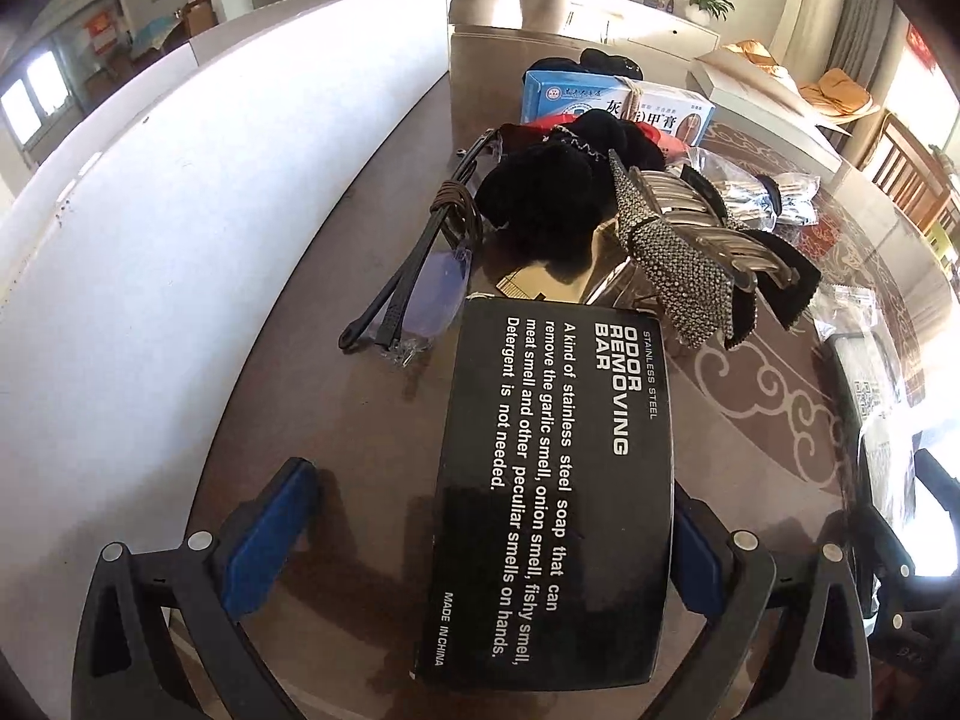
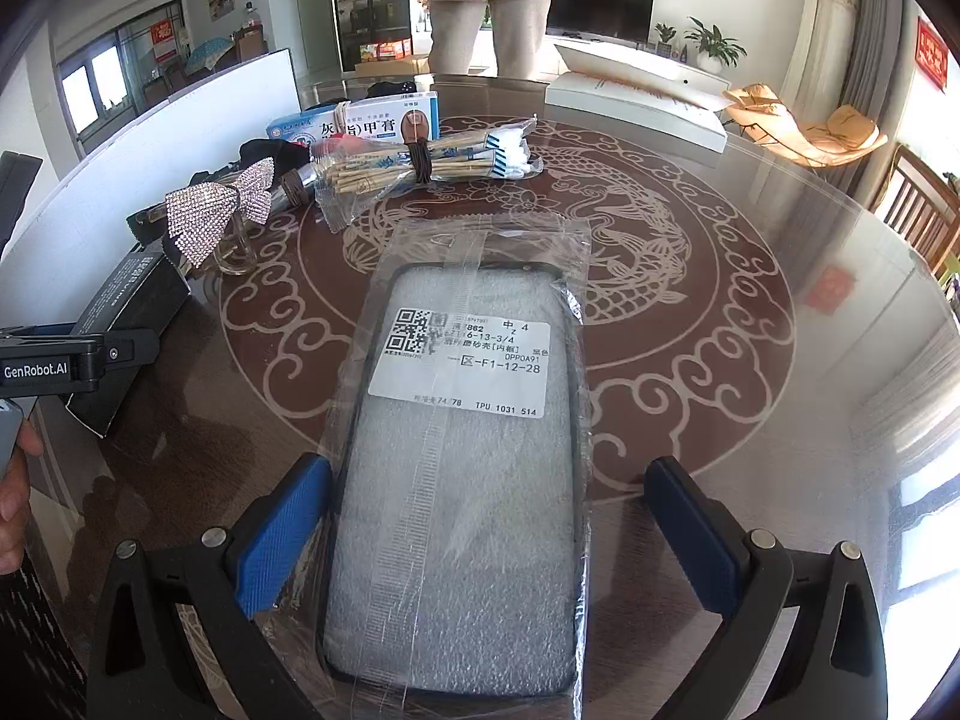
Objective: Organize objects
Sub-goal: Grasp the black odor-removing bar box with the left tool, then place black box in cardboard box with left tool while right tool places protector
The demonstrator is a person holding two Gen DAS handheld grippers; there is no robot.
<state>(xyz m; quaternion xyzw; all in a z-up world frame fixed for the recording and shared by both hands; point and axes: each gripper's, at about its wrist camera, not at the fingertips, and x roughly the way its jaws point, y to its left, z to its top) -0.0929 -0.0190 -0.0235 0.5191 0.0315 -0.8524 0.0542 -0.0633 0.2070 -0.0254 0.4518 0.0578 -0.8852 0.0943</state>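
A black box printed "ODOR REMOVING BAR" (image 1: 552, 480) lies flat on the glass table between the fingers of my left gripper (image 1: 492, 483). That gripper is open: the box rests near the right pad, and the left pad (image 1: 270, 534) stands well clear of it. In the right wrist view a phone case in a clear plastic bag (image 2: 462, 480) with a white label lies between the wide-spread fingers of my open right gripper (image 2: 489, 468). The black box (image 2: 132, 312) and the left gripper's body also show at the left there.
Behind the black box is a pile: folded glasses (image 1: 414, 276), black scrunchies (image 1: 540, 198), a rhinestone bow clip (image 1: 672, 252), a blue medicine box (image 1: 612, 102) and a toothpick bundle (image 2: 420, 165). A white board (image 1: 180, 210) borders the left. A person (image 2: 492, 18) stands beyond the round table (image 2: 690, 300).
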